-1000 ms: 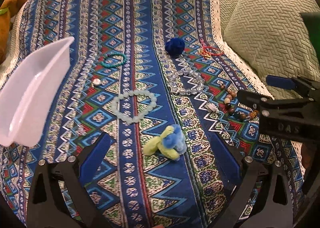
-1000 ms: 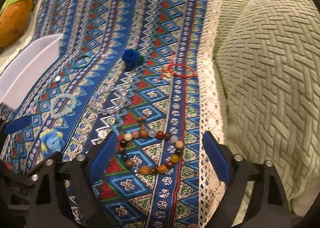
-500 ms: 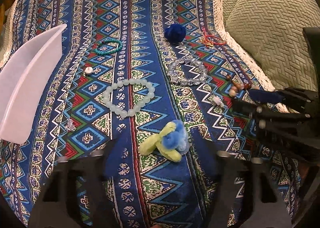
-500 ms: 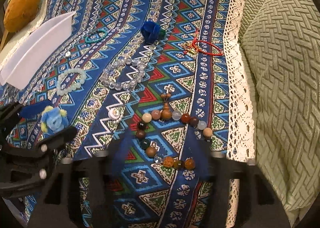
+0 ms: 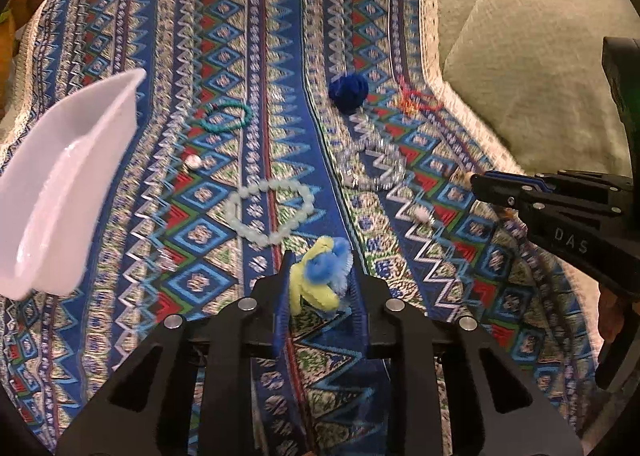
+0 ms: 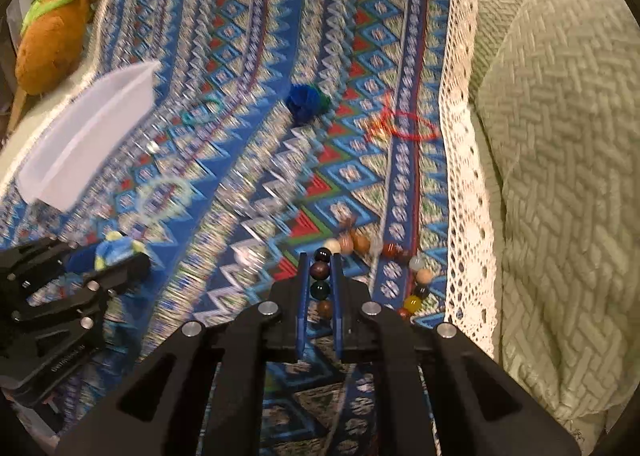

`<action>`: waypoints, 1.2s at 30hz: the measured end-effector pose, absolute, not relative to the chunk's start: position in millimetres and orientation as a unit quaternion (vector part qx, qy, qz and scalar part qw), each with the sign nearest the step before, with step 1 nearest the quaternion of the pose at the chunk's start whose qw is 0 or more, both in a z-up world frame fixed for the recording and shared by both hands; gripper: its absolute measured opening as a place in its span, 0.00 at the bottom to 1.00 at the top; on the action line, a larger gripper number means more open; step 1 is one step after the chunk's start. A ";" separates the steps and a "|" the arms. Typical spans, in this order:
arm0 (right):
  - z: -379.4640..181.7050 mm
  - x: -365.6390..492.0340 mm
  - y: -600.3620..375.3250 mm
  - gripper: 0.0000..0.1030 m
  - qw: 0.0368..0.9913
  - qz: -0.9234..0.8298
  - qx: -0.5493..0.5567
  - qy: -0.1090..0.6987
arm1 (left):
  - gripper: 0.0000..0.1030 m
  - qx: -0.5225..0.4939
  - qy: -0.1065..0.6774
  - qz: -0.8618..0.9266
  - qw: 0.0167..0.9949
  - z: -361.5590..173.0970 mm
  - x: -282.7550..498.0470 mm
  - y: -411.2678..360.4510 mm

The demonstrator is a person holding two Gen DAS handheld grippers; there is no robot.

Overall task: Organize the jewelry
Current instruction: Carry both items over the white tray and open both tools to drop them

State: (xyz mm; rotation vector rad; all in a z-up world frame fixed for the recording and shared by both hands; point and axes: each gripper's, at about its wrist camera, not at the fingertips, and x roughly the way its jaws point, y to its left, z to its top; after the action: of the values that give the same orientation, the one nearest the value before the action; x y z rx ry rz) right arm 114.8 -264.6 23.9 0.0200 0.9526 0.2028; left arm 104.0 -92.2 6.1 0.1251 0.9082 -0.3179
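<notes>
Left gripper (image 5: pixel 320 276) having just closed, now pinching the yellow-and-blue fuzzy piece (image 5: pixel 322 276) between its pads above the patterned blanket (image 5: pixel 260 56). Right gripper (image 6: pixel 321 284) likewise just closed, clamping one side of the multicoloured bead bracelet (image 6: pixel 360 244), the rest trailing on the blanket near the lace edge (image 6: pixel 460 176). Lying farther off: white tray (image 5: pixel 60 184), pale bead bracelet (image 5: pixel 268 212), teal bracelet (image 5: pixel 228 116), red cord bracelet (image 6: pixel 408 126).

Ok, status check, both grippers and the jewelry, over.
Left gripper shut on fuzzy flower. Right gripper shut on bead bracelet. Tray open, path clear.
</notes>
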 end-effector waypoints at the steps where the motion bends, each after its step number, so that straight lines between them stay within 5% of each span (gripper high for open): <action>1: 36.0 115.7 -257.6 0.11 0.887 0.107 0.004 0.449 | 0.26 0.059 0.433 -0.152 0.887 12.0 103.5 -90.4; 12: 131.7 163.6 -117.1 0.11 0.896 0.243 -0.031 0.369 | 0.26 0.033 0.390 -0.073 0.918 99.4 115.3 17.4; 27: 116.0 225.8 16.6 0.11 0.861 0.326 -0.053 0.387 | 0.33 0.015 0.439 0.002 0.898 71.9 152.5 108.0; 29: 113.7 229.1 21.8 0.12 0.856 0.329 -0.055 0.394 | 0.43 0.010 0.440 0.003 0.898 70.7 153.2 112.8; 30: 113.3 231.0 21.1 0.18 0.855 0.330 -0.051 0.397 | 0.56 0.009 0.440 0.005 0.898 70.3 152.0 114.2; 31: 113.7 231.9 19.8 0.35 0.854 0.331 -0.046 0.399 | 0.68 0.010 0.439 0.007 0.898 69.4 152.7 115.5; 33: 118.3 231.8 16.3 0.51 0.857 0.330 -0.040 0.395 | 0.73 0.007 0.435 0.004 0.900 70.2 151.2 117.4; 36: 130.9 226.9 0.7 0.51 0.867 0.319 -0.043 0.381 | 0.79 0.006 0.429 0.001 0.903 75.1 147.6 113.5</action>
State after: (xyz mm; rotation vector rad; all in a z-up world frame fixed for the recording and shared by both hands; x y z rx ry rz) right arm 226.9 0.7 130.9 -0.0903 0.7977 0.6683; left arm 147.6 113.5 75.1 0.0131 0.8876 0.0017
